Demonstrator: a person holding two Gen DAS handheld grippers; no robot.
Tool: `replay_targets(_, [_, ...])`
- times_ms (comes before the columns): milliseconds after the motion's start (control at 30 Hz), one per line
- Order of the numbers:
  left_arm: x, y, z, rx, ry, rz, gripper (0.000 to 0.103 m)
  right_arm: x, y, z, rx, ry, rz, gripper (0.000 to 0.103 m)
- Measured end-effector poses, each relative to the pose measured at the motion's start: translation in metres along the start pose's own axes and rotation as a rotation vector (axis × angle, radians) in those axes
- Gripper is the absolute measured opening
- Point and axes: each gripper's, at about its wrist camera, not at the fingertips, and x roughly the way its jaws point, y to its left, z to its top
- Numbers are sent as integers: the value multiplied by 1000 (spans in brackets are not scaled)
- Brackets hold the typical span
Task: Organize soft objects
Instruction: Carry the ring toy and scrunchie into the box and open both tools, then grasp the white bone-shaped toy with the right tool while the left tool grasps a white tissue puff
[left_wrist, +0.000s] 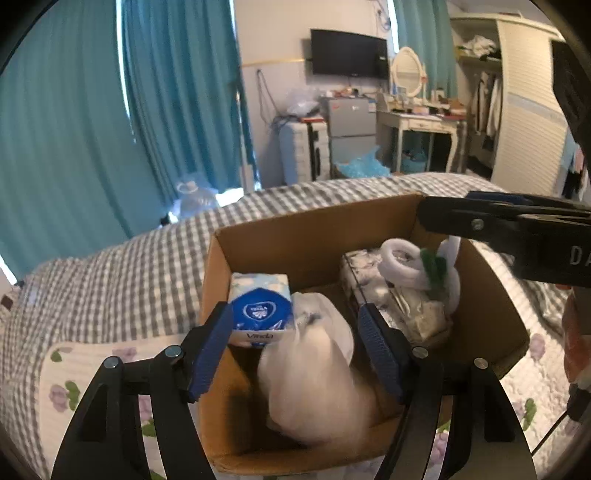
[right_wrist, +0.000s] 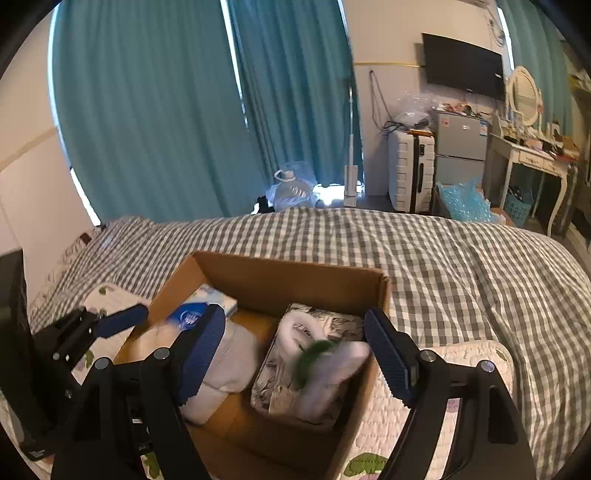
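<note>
Over the box (left_wrist: 491, 295), left wrist view: my left tongs (left_wrist: 291, 347) stand wide, holding nothing. Tissue pack (left_wrist: 258, 310) just ahead, tilted against the near-left wall, beside the white bag (left_wrist: 314, 376) lying lengthwise toward me.

Right wrist view: right tongs (right_wrist: 295, 354) wide, empty. White-and-green plush (right_wrist: 325, 369) directly below, atop a patterned pack (right_wrist: 325, 321), long axis slanting right; right hand nearer, I judge.

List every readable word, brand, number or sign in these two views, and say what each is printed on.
"Vinda": blue-and-white tissue pack in the brown cardboard box, legible in the left wrist view; its emblem text is blurred in both.
"DA": cut-off letters on the black right gripper body.
Grey fridge stickers: too small to read.
</note>
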Motion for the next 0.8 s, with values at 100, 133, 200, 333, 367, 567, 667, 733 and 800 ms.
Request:
replay_targets(100, [-13,0,4,0,-27,12,71,-11,3,2,-28,-17,-27,79])
replay_targets(133, [-20,0,6,1,-40,20,71,-18,8,3,-52,-23,-38,79])
replay_targets(200, [-42,2,12,0,-71,18,71,-35,18,5,-96,-35,-54,79])
replay_targets(333, [-93,4,27,2,-127,34,71,-83,42,13,-160,-78,-79,80])
replay_targets(367, [-110,5,31,0,-148,39,71,-102,49,17,-173,-96,-84,80])
replay_targets(567, [-213,11,43,-16,-278,63,86,-194,71,29,-165,-165,-16,92])
replay_targets(667, [-256,19,36,-30,-352,108,88,-233,82,28,-154,-190,-2,97])
replay_targets(733, [-265,25,31,-42,-353,120,89,-247,91,21,-159,-196,-10,99])
replay_targets(800, [-265,33,21,-51,-327,113,89,-253,98,12,-161,-196,-14,100])
